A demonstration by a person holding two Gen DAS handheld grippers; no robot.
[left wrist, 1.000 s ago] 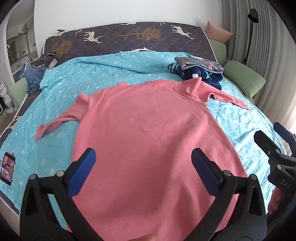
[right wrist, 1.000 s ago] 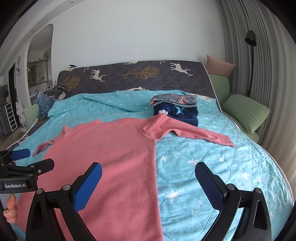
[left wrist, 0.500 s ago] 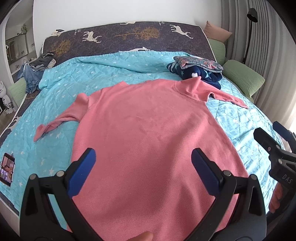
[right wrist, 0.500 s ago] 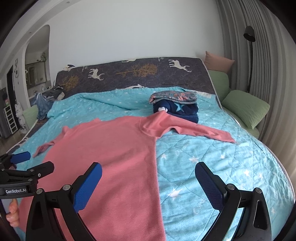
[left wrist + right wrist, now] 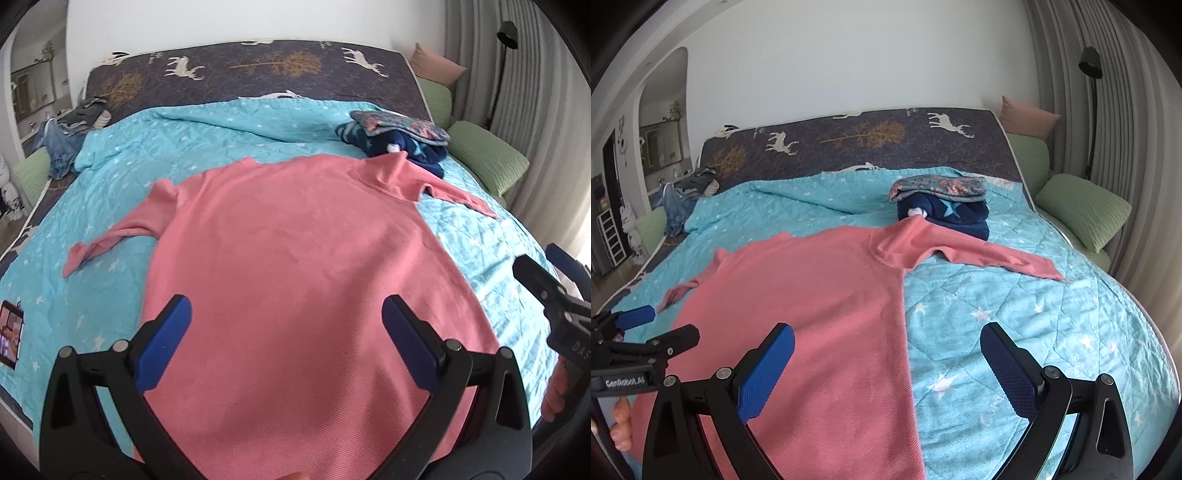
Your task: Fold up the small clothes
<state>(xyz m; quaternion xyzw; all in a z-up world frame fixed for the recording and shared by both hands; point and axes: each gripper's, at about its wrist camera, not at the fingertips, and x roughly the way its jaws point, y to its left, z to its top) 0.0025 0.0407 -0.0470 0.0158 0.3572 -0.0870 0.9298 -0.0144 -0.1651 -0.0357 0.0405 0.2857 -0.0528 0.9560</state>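
Your left gripper (image 5: 286, 334) hangs over the lower body of the pink long-sleeved top (image 5: 295, 280), its blue-padded fingers (image 5: 164, 341) spread wide with nothing between them. The top lies flat and face down on the turquoise star-print quilt (image 5: 184, 147), its hem nearest you and its collar end farthest beyond your fingertips. One sleeve (image 5: 110, 238) trails out past your left finger toward the quilt's edge, bunched at the cuff; the other sleeve (image 5: 997, 254) stretches out beyond your right gripper's fingers across bare quilt.

Your right gripper (image 5: 886, 363) is also spread wide and empty. Its left finger (image 5: 764, 373) sits over the top's side edge, while its right finger (image 5: 1008, 371) sits over the quilt alone. From that view your left gripper shows at the far left, over the fabric.

Straight ahead of both pairs of fingers, just past the top's shoulder, a stack of folded clothes (image 5: 942, 206) rests on the quilt, navy below and floral on top; the pink shoulder touches it. A phone (image 5: 11, 338) lies on the quilt's near left edge, outside your left finger. Green pillows (image 5: 1086, 210) sit off beyond the right finger.
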